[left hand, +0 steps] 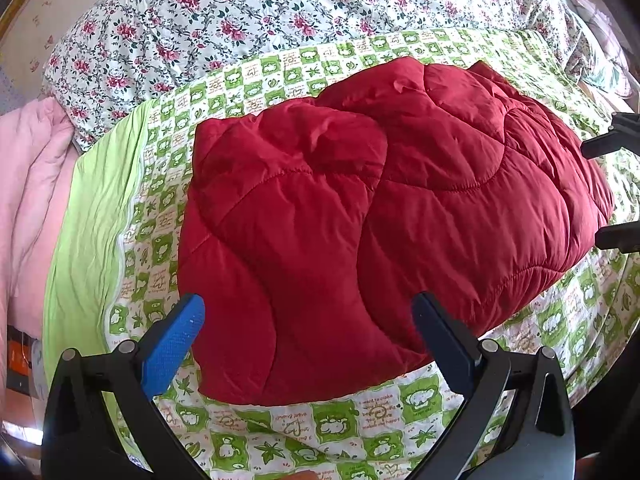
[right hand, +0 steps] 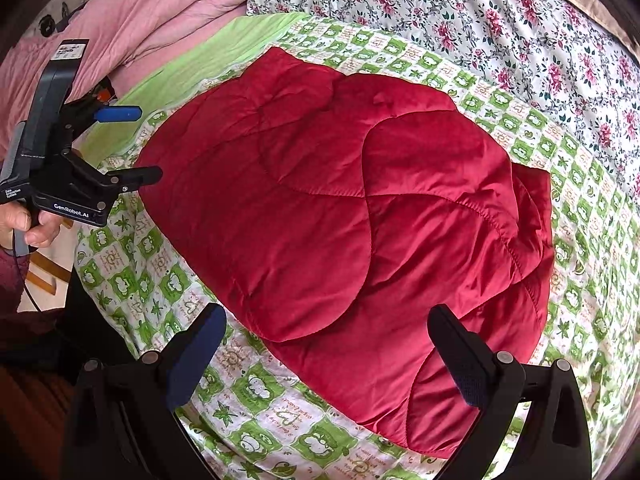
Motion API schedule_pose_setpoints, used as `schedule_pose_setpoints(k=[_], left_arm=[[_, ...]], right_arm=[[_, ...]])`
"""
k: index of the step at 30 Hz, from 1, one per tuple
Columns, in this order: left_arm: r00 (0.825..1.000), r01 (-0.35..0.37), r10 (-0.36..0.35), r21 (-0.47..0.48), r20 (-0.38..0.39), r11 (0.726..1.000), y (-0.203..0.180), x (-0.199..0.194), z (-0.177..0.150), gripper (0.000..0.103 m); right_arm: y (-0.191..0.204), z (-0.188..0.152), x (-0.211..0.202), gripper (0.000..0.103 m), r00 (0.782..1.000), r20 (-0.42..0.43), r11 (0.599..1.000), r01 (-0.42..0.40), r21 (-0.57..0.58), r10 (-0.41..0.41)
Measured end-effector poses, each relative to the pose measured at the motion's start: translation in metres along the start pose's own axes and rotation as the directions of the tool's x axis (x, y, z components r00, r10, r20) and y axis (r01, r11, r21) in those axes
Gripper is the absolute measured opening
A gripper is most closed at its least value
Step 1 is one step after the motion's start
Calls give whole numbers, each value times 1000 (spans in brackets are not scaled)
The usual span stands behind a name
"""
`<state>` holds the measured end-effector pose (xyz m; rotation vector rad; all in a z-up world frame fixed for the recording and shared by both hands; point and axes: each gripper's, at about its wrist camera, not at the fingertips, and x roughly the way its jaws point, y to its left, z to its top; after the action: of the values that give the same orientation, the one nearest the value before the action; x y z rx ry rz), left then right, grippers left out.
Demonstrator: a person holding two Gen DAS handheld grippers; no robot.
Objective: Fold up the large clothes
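Red padded jacket [left hand: 360,216] lying folded on the bed [left hand: 340,420], both grippers' jaws apart and empty: the springy padding may unfold if left unpressed.

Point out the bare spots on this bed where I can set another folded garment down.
Free: the green-checked quilt strip between both open grippers and the red quilted jacket, and the plain green border beside the pink blanket. Crowded: the centre, under the jacket; the floral duvet is lumpy.
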<state>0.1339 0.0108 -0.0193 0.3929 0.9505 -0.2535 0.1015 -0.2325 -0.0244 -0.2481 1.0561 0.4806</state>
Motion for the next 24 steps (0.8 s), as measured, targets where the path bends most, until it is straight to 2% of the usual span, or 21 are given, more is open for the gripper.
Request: schedule_pose_setpoints(k=[4,24], left_arm=[[1000,16,-16,-8,-1,1000,0,0,2,103],[1000,11,-11,-1,3,1000,-1,0,3,103]], right_arm=[[0,1,0,102,1000,-1,1000,0,-8,0],[0,5,-3,102,1000,6,1000,4,-20,-4]])
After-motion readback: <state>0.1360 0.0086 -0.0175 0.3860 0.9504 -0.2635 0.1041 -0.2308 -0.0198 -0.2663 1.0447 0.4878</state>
